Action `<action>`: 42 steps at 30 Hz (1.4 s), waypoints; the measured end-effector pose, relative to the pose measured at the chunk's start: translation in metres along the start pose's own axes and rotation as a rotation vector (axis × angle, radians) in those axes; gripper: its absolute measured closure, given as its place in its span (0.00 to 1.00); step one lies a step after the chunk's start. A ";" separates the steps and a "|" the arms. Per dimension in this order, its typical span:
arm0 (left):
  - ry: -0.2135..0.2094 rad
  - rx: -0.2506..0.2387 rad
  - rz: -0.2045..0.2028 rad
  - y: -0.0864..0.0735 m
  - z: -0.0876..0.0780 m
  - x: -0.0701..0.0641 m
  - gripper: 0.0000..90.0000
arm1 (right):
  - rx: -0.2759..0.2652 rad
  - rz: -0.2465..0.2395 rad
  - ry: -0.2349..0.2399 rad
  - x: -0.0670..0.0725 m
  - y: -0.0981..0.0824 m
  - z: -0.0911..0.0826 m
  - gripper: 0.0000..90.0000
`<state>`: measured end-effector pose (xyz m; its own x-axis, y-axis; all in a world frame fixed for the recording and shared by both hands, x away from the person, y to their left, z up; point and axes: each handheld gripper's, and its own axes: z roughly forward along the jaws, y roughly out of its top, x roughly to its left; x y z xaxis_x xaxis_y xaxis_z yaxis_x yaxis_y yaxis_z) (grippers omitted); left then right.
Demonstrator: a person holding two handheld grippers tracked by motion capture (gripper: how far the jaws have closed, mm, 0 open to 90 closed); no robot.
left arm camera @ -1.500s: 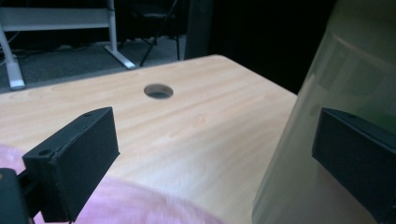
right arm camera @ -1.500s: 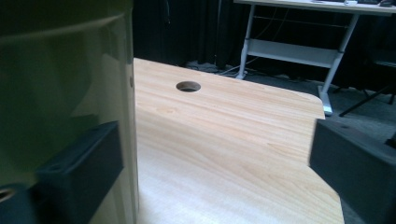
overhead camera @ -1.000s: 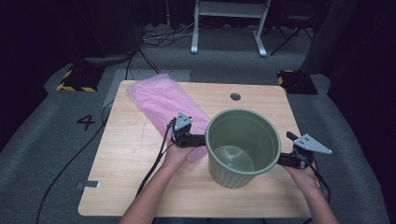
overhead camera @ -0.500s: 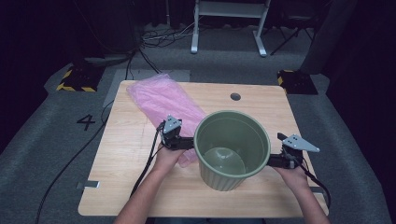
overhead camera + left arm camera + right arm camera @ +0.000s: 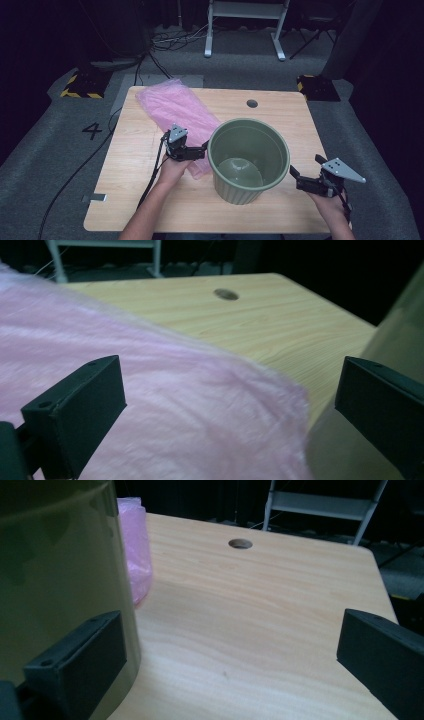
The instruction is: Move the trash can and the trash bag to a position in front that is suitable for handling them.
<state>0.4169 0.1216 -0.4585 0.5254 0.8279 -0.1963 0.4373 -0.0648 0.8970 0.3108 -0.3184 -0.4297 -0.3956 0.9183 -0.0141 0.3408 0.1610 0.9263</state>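
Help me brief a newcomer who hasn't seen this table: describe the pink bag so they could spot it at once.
Start at the light wooden table and find the big green ribbed bin standing near its middle. The pink bag lies flat beside the bin, stretching from it toward the far left corner, with the left gripper over its near end. It is the only soft, crinkled, translucent pink thing there.

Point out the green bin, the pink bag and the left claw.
green bin (image 5: 248,131): high view, far rim.
pink bag (image 5: 172,105): high view, middle of the flat plastic.
left claw (image 5: 204,148): high view, between its open tips.
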 end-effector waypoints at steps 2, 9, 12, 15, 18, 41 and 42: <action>0.030 0.022 -0.006 -0.002 -0.001 0.007 0.00 | 0.016 -0.028 -0.018 0.005 -0.010 -0.003 0.00; 0.156 0.051 -0.027 -0.010 -0.008 0.030 0.00 | 0.020 -0.026 -0.019 0.009 -0.029 -0.001 0.00; 0.192 0.062 -0.032 -0.013 -0.009 0.037 0.00 | 0.038 -0.010 -0.022 0.006 -0.039 0.004 0.00; 0.225 0.086 -0.061 -0.015 -0.009 0.045 0.01 | 0.041 -0.017 -0.036 0.003 -0.046 0.007 0.00; 0.271 0.126 -0.089 -0.015 -0.005 0.053 0.01 | 0.026 -0.014 -0.048 0.000 -0.051 0.008 0.00; 0.472 0.327 -0.095 -0.007 0.056 0.062 0.29 | -0.012 0.010 -0.038 -0.009 -0.058 0.004 0.00; 0.465 0.330 -0.102 -0.005 0.057 0.061 0.33 | -0.012 0.008 -0.038 -0.009 -0.057 0.004 0.00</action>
<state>0.4881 0.1405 -0.4978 0.1255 0.9920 -0.0134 0.7125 -0.0807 0.6970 0.2983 -0.3347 -0.4838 -0.3596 0.9329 -0.0204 0.3334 0.1489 0.9310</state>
